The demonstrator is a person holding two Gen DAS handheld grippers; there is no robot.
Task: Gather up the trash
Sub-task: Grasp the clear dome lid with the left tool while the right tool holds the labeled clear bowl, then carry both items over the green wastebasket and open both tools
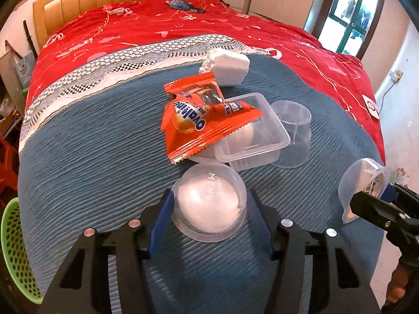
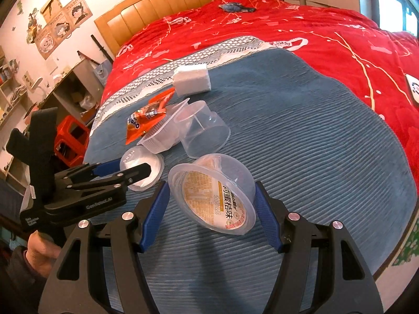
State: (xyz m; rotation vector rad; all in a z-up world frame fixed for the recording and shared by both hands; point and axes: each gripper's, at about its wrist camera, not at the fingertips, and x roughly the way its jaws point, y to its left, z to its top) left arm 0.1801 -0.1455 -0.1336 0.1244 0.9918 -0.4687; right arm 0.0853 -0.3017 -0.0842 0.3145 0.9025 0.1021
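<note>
Two grippers each grip a cup over the blue ribbed blanket (image 1: 91, 162). Only the left wrist view shows the green perforated plastic basket (image 1: 13, 248), off the blanket's left edge; only the right wrist view shows the printed film lid. The left gripper (image 1: 209, 206) is clamped on a small clear domed cup (image 1: 209, 206) holding white residue. Beyond it on the blanket lie an orange Ovaltine wrapper (image 1: 199, 123), a clear rectangular tray (image 1: 259, 136), a clear tumbler on its side (image 1: 293, 136) and a white foam block (image 1: 227, 68). The right gripper (image 2: 212, 201) is clamped on a clear round pudding cup (image 2: 212, 193), its contents unclear.
</note>
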